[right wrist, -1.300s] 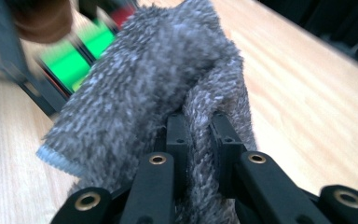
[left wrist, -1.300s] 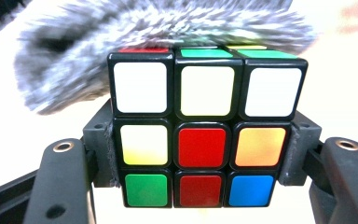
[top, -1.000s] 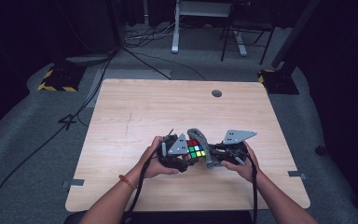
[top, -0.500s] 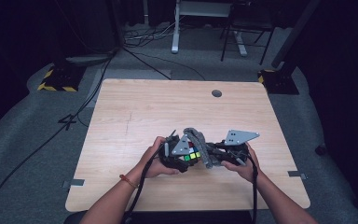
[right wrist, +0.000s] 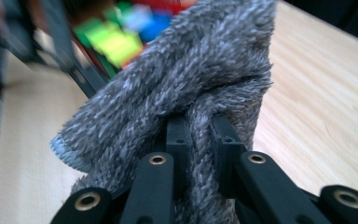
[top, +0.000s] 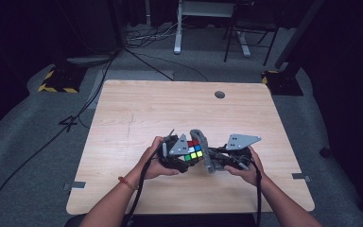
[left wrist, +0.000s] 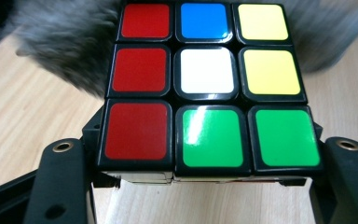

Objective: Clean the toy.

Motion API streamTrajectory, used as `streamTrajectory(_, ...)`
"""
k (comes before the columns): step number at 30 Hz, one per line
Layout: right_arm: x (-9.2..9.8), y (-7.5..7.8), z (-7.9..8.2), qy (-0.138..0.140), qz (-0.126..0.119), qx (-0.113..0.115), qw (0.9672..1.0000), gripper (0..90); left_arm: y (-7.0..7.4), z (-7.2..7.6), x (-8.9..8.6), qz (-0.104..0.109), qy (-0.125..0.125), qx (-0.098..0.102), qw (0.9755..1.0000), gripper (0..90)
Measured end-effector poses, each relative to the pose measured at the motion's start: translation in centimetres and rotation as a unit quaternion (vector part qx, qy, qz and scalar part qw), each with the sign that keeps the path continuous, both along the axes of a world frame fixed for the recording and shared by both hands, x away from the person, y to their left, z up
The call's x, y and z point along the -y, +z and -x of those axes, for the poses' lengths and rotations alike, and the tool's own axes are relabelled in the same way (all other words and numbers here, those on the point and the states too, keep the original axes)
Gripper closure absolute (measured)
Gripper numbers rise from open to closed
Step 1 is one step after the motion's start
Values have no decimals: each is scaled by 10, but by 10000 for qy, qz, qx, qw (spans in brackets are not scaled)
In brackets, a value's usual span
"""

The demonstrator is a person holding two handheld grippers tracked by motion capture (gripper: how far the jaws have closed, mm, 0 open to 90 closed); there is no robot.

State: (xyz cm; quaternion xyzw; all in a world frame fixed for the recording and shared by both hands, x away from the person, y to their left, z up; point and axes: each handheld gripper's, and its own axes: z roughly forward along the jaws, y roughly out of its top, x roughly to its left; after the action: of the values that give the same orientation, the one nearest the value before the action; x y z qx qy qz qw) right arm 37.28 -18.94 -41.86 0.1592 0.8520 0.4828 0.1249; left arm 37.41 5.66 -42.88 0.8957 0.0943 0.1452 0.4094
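— Cube [left wrist: 208, 88] first: where is it, going by the table's [top: 137, 109] near edge?

— Just inside that edge, near the middle, raised off the wood. The left gripper [left wrist: 205, 163] clamps it by its lower sides, one jaw on each flank.

— And the cloth [right wrist: 191, 107]?

— Grey, fuzzy, pinched tight in the right gripper [right wrist: 200, 135], jaws almost together. It drapes against the cube's far side, right of it from above.

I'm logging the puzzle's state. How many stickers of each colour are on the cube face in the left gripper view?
Face of the black-framed plastic puzzle cube:
Red: 3
Green: 2
Yellow: 2
Blue: 1
White: 1
Total: 9
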Motion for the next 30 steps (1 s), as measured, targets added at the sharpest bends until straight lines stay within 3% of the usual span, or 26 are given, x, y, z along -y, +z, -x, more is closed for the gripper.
streamTrajectory(2,-2,3,2,-57,12,161,9999,808,0,-1,1,64,-5,-71,10000,331)
streamTrajectory(4,-1,4,0,-106,-73,138,9998,808,1,-1,0,100,-15,-90,9999,332)
streamTrajectory(6,-2,4,-2,-215,-57,208,9995,806,1,4,6,-6,-79,-70,9999,332)
streamTrajectory(10,2,5,-1,-173,-229,112,9995,807,1,5,7,99,-72,-141,9998,330)
streamTrajectory(15,0,12,6,11,-327,157,9993,808,-3,8,15,-176,-82,-68,9998,327)
streamTrajectory(19,-4,13,9,61,-275,207,9994,808,-4,8,16,-241,-88,-53,9997,329)
streamTrajectory(29,0,5,-2,-221,38,173,9996,807,3,6,6,-32,-52,-32,10000,332)
streamTrajectory(30,3,1,-6,-256,101,91,9996,807,7,5,0,138,-21,-18,9999,332)
